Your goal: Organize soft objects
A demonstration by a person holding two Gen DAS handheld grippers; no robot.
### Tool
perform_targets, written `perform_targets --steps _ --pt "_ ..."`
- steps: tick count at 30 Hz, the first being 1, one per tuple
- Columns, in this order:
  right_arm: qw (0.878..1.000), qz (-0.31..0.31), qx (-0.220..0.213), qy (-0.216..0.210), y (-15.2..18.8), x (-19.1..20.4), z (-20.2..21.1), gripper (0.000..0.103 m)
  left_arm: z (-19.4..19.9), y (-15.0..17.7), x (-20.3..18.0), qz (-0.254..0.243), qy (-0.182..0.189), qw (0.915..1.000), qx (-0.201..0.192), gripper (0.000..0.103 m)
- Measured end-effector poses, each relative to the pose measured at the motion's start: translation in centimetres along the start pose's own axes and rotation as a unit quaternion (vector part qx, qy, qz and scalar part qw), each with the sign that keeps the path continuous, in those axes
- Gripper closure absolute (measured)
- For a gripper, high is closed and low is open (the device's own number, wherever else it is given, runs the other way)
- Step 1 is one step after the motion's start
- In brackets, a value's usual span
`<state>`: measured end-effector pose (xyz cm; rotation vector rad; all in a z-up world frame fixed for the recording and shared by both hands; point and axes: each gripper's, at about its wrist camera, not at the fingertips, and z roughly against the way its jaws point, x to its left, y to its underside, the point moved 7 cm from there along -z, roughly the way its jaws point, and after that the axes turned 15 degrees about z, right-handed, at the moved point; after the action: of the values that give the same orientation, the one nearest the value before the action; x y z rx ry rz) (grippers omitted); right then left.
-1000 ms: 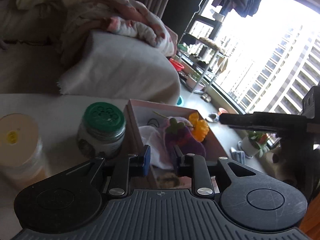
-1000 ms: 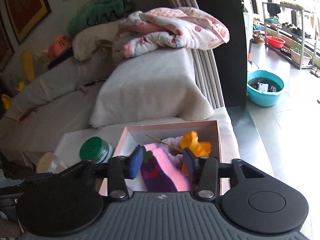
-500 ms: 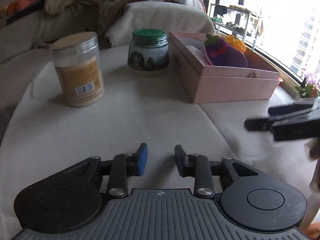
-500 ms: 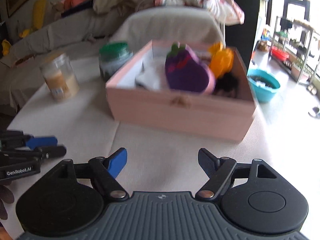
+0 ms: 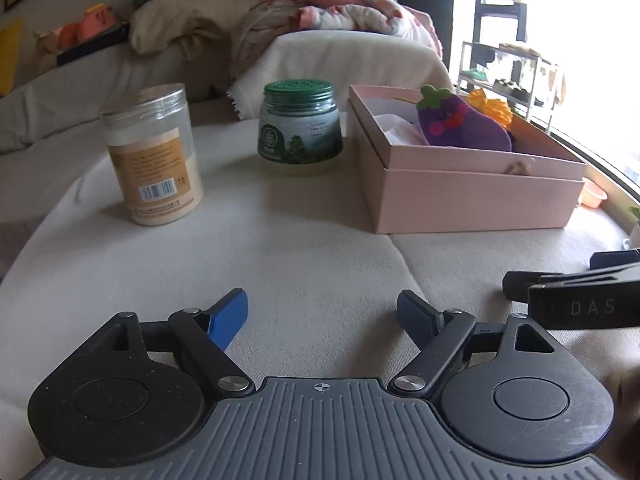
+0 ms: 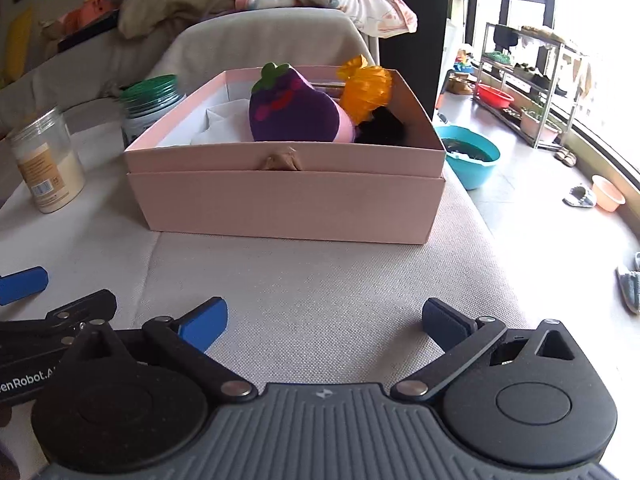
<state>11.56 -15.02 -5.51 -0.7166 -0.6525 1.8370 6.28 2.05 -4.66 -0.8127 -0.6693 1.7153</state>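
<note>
Overhead nothing to report; both my grippers sat low over the pale cloth-covered table (image 5: 280,248). My left gripper (image 5: 322,314) had its jaws opening, spread wide, with only bare cloth between the blue pads. My right gripper (image 6: 324,320) was likewise opening, jaws far apart, nothing between them. Each showed at the edge of the other's view, side by side and near one another.

Ahead stood the pink box (image 6: 288,208), lid off, on the table. Inside it the purple eggplant plush (image 6: 292,110) leaned upright against a white cloth (image 6: 218,126) on its left. Just beside the plush on the right was an orange soft toy (image 6: 368,88), and in front of that something dark (image 6: 382,128) that I could not make out.

Left of the box, near its corner, stood a green-lidded jar (image 5: 300,124). Further left, apart from it, stood a clear jar with a tan label (image 5: 154,152). Behind the table ran a sofa piled with bedding (image 5: 340,20). A blue basin (image 6: 472,158) sat on the floor to the right.
</note>
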Motion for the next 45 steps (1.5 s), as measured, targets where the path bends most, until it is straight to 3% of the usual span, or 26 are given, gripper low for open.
perform_targets --steps 6,45 --pt "0.999 0.010 -0.040 0.005 0.54 0.13 0.47 0.000 -0.12 -0.15 0.02 0.002 -0.002 1.0000 -0.001 0.015" --pt "0.999 0.009 -0.040 0.002 0.66 -0.09 0.53 0.000 -0.12 -0.15 -0.06 0.002 -0.002 1.0000 0.000 0.015"
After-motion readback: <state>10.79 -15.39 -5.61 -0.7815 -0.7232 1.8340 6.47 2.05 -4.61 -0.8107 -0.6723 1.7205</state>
